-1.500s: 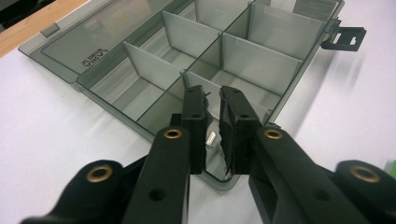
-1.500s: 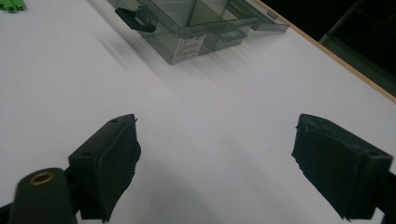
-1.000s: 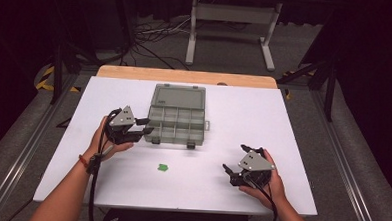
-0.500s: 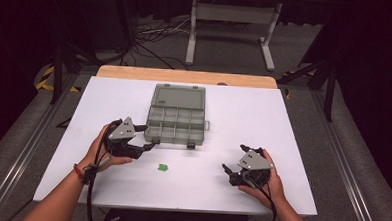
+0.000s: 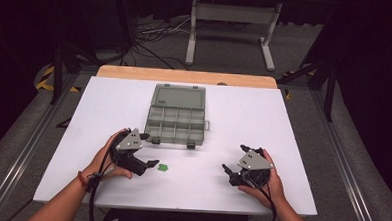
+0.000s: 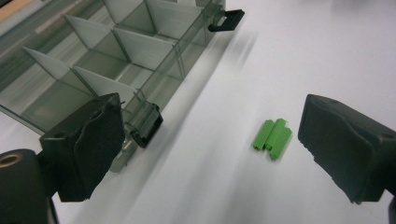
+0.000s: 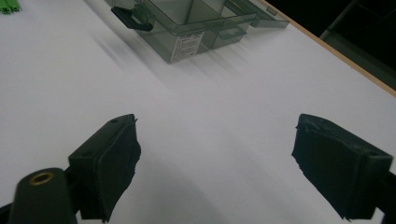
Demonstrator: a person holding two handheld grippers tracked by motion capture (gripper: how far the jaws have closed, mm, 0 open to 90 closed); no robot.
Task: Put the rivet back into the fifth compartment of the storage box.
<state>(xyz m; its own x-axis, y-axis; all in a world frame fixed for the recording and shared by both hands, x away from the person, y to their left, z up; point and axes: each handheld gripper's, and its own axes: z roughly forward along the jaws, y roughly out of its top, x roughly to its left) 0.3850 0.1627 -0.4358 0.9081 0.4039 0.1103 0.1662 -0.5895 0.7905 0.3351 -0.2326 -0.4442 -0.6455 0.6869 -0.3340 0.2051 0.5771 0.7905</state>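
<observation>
At lower centre of the high view we see the green piece [image 5: 164, 166] lying on the white table [image 5: 293, 120], just ahead of the left gripper [image 5: 151, 149], whose jaws have just been opening around nothing, while the right gripper [image 5: 227, 173] also stands apart, empty.

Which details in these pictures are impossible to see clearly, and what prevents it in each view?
- Green piece: in the left gripper view its exact type stays unclear; in the high view it is too small.
- Label on the compartment box: print too small and blurred in the right gripper view.
- Box front corner: hidden behind a pad of the left gripper in its own view.
- Right gripper: jaw tips too small in the high view.
</observation>
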